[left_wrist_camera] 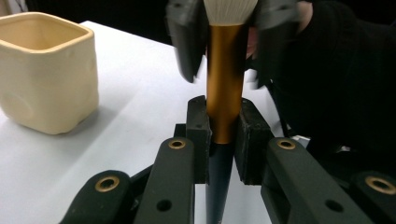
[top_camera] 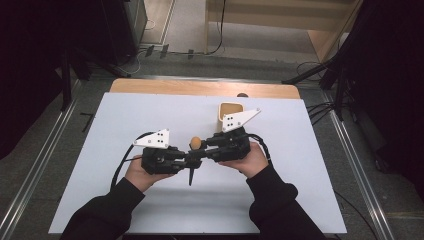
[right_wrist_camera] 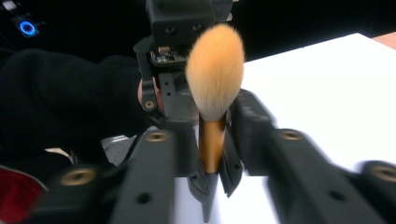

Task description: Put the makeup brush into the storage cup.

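Observation:
A makeup brush (top_camera: 195, 142) with orange bristles, a gold ferrule (left_wrist_camera: 225, 70) and a black handle stands upright above the middle of the white table (top_camera: 125, 125). My left gripper (top_camera: 192, 161) is shut on the ferrule's lower end, seen close in the left gripper view (left_wrist_camera: 224, 126). My right gripper (top_camera: 201, 149) faces it from the right. Its blurred jaws stand open on either side of the brush (right_wrist_camera: 212, 140), level with the bristle base, with a small gap each side. The bristles (right_wrist_camera: 215, 70) rise between them.
A cream square cup (top_camera: 230, 111) stands empty just beyond the right gripper, also at the left in the left gripper view (left_wrist_camera: 46, 74). The table's wooden far edge (top_camera: 200, 88) lies behind it. Dark floor, rails and cables surround the table.

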